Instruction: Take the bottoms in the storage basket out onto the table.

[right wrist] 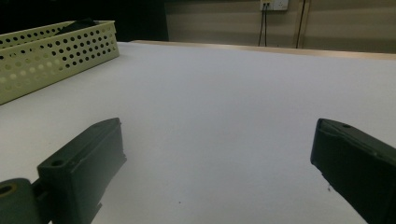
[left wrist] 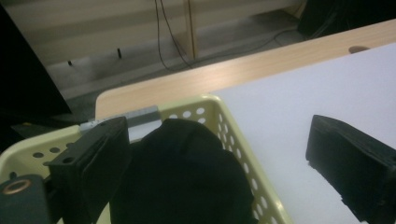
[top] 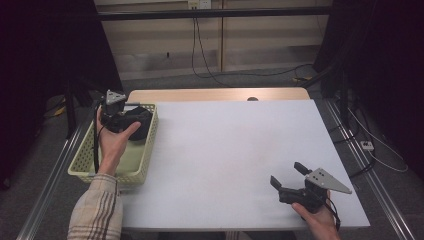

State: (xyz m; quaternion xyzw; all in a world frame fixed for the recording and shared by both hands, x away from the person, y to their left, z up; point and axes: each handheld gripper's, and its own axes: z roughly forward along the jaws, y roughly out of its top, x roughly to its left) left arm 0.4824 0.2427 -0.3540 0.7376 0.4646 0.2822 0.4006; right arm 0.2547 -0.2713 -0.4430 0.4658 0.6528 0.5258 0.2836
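A pale yellow-green perforated basket (top: 141,172) stands at the table's left edge. Inside its far end lies a rounded black fabric thing (top: 144,126), perhaps a cap. My left gripper (top: 129,118) hangs over that end of the basket, held by a hand in a plaid sleeve. In the left gripper view its jaws stand wide apart around the black thing (left wrist: 187,177), the left jaw inside the basket (left wrist: 205,101), the right jaw beyond the rim over the table. The pads do not press on it. My right gripper (top: 290,175) rests open near the front right, with bare table between its jaws (right wrist: 215,154).
A white sheet (top: 230,145) covers the table, leaving a wooden strip (top: 215,94) with a round hole along the far edge. Metal rails run down both sides. Cables lie on the floor behind and to the right. The basket (right wrist: 56,51) is far left of the right gripper.
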